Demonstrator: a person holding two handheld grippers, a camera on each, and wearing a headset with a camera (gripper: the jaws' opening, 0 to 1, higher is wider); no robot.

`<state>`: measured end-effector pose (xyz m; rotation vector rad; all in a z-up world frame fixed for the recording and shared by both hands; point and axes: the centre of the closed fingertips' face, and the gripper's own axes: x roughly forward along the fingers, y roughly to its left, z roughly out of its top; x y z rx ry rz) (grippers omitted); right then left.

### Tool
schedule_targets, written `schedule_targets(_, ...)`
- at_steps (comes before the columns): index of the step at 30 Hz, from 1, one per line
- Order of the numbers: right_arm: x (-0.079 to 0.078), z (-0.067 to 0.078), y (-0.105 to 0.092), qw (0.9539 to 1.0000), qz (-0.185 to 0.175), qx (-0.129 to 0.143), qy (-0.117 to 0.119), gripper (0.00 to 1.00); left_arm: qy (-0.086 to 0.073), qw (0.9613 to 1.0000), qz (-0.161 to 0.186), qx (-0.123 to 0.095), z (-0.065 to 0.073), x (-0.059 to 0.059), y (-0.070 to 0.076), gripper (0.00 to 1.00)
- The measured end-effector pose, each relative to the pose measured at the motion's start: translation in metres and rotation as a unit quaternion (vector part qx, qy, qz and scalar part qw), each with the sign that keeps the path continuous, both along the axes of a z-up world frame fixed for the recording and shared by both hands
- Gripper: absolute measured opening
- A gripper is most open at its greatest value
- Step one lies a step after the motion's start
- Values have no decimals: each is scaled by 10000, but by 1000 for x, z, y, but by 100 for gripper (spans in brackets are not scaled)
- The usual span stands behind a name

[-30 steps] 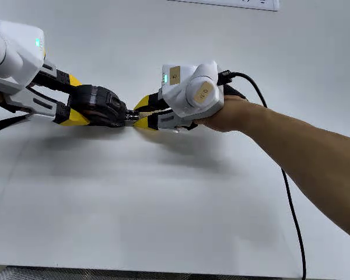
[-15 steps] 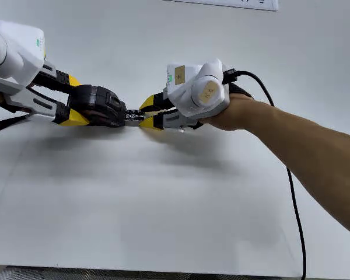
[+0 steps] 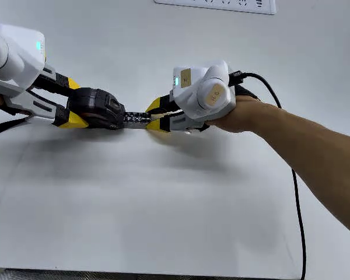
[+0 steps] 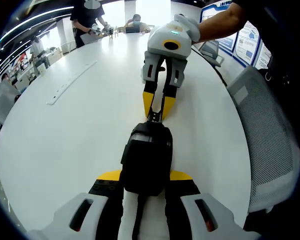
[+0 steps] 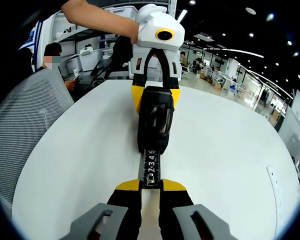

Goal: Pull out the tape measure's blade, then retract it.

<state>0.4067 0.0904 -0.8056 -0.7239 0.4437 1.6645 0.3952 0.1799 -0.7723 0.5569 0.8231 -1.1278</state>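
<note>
The yellow-tipped fingers [image 5: 129,185] of my right gripper [image 5: 151,186] are pinched shut on the tip of the narrow, dark metal blade with pale numerals [image 5: 151,167]. In the right gripper view the numerals 2 to 5 sit just past my fingertips at 12 o'clock. The fingers [image 4: 110,175] of my left gripper [image 4: 146,176] are clamped on either side of the chunky black rubber-clad tape measure case [image 4: 146,160], holding it just above the plain white table [image 3: 163,204]. In the head view the case [image 3: 96,107] sits at 9 o'clock from the right gripper [image 3: 154,116], with the blade [image 3: 137,118] bridging them. A second ago my right fingertips were almost against the mouth of the case. Now a short stretch of blade shows between them, so I judge the pull has only just begun, with most of the draw and all of the retraction still ahead.
</note>
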Motion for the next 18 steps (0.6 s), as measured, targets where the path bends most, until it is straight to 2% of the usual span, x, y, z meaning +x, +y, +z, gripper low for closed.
schedule_targets(18,3,2,-25,9998,-103,-163,23,9,17,10000,-20,59,-4,3,5,26)
